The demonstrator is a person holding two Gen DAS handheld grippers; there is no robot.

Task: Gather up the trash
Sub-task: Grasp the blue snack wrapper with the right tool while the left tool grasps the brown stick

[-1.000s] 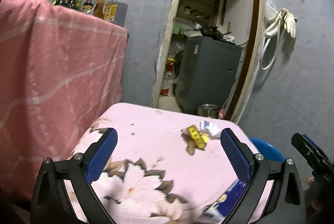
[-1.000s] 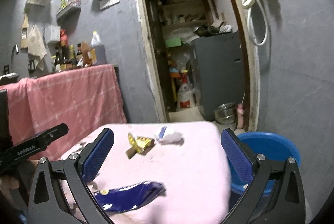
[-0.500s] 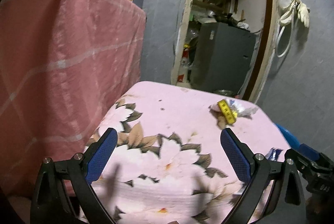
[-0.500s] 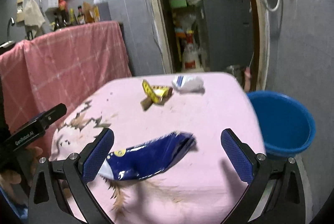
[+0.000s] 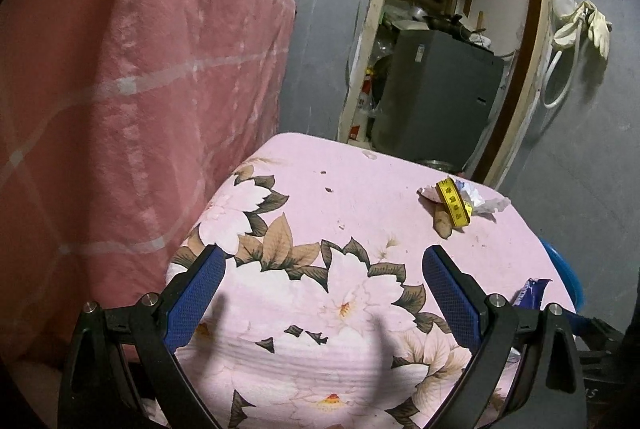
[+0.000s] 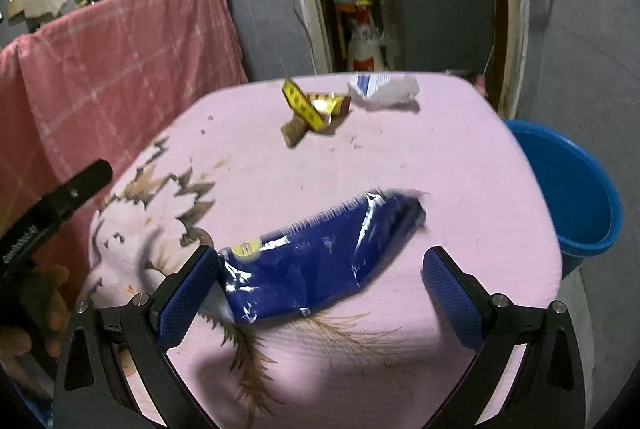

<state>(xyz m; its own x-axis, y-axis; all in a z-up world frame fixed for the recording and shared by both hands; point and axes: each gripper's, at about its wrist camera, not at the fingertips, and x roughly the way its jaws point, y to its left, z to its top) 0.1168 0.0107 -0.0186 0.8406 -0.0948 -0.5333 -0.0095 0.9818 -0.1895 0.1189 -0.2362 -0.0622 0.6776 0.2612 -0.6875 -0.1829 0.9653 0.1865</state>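
Nearest, the right tongs (image 6: 320, 293) stand spread over the blue snack bag (image 6: 320, 249), its near-left end touching, and partly hidden by, the left finger; they have dropped closer since a second ago. The left tongs (image 5: 323, 293) are spread too, over bare floral cloth on the counter (image 5: 360, 221). Farther off lie three more scraps (overlapping, hard to separate): a yellow wrapper (image 6: 304, 105), a brown piece (image 6: 294, 131), a white crumpled wrapper (image 6: 384, 91). One blue bucket (image 6: 576, 197) sits right, rim partly cut off by the counter.
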